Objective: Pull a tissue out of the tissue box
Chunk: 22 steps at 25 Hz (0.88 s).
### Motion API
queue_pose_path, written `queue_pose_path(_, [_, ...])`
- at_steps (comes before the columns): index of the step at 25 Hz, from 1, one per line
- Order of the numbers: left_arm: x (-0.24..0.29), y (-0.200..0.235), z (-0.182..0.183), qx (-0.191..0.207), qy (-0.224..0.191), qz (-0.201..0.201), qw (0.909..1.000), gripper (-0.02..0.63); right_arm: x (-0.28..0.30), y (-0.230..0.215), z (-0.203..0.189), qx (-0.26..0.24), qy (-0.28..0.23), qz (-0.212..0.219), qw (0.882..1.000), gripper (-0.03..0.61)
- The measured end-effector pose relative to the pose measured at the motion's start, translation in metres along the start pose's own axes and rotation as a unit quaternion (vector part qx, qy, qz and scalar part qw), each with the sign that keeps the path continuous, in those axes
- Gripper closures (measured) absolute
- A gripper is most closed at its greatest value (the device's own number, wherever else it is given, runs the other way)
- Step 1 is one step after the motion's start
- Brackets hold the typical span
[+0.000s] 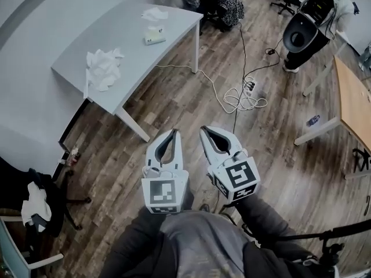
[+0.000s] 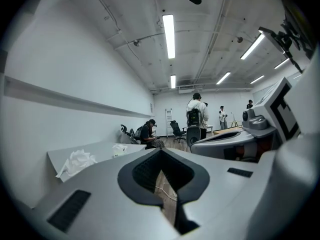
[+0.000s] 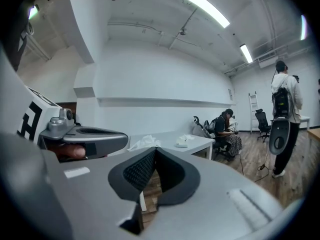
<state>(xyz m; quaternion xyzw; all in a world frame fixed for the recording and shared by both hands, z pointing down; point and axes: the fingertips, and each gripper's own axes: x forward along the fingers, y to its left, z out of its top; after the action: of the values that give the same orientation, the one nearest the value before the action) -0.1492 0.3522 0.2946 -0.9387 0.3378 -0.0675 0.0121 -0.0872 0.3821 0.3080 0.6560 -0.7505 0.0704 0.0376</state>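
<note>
- Both tools hang low in front of the person, over the wooden floor (image 1: 191, 91) and well apart from the grey table (image 1: 124, 36).
- The left gripper (image 1: 173, 132) has its jaws pressed together at the tips. Its own view shows only floor through the hollow behind them, so it holds nothing.
- The right gripper (image 1: 204, 130) is the same: tips closed against each other, nothing between them.
- The tissue box (image 1: 154, 36) sits toward the far end of the table, well in from the far corner. A loose white tissue (image 1: 155, 14) shows just beyond it (standing out of the slot or lying flat, I cannot tell from here).
- A pile of crumpled tissues (image 1: 104, 68) sits at the near end, spilling over the table's edge.
- Judgement: the pull hasn't begun. Everything depends on the approach.
- Risk one: the box looks light, and nothing pins it. If one gripper tugs while the other stays away, the whole box may lift or slide toward the edge.
- Risk two: closed jaws arriving at the slot would just push the tissue down, so they need to part first.
- Risk three: a shallow pinch on thin paper could tear off a corner.
- Risk four — a cable (image 1: 237, 100) lies coiled on the floor on the way over, a snag for the feet.
</note>
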Motion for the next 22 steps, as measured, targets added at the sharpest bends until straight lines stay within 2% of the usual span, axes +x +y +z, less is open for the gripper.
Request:
queue_pose_path(11, [0.116,0.094,0.018,-0.004,-0.003,-0.016,0.9999,0.614,0.135,-0.049,0.041,-0.013,-0.002,-0.013,1.000,0.575])
queue_pose_path(22, [0.202,0.117,0.021,-0.004,0.004,-0.020,0.9998,0.614,0.204,-0.106,0.062,-0.013,-0.004,-0.007,1.000,0.575])
